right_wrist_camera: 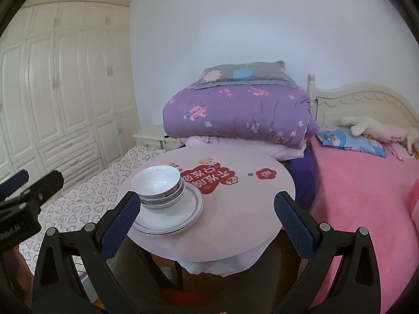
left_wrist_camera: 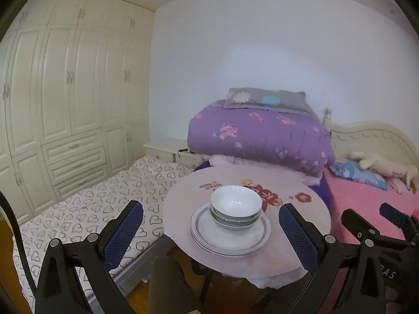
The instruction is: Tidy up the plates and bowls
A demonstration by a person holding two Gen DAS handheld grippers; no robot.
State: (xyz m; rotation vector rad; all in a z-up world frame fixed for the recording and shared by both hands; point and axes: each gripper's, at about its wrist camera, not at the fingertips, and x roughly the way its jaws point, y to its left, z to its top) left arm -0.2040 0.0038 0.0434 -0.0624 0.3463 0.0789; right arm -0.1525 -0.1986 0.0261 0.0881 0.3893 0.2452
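Centrally on the round table [left_wrist_camera: 301, 209], nested bowls [left_wrist_camera: 235, 204] sit off-centre on stacked plates [left_wrist_camera: 230, 235]. Left gripper [left_wrist_camera: 210, 226] and right gripper [right_wrist_camera: 207, 210] hover short of them, both spread and empty. Risk: nudging one rim could topple the bowls sideways.

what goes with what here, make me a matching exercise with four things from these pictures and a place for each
Things
1. bowls
2. plates
3. grey pillow
4. plush toy

Places
A. on the pink bed by the headboard
B. directly on the round table
C. on top of the folded purple quilt
D. stacked on the plates

Pairs: 1-D, 2-B, 3-C, 4-A
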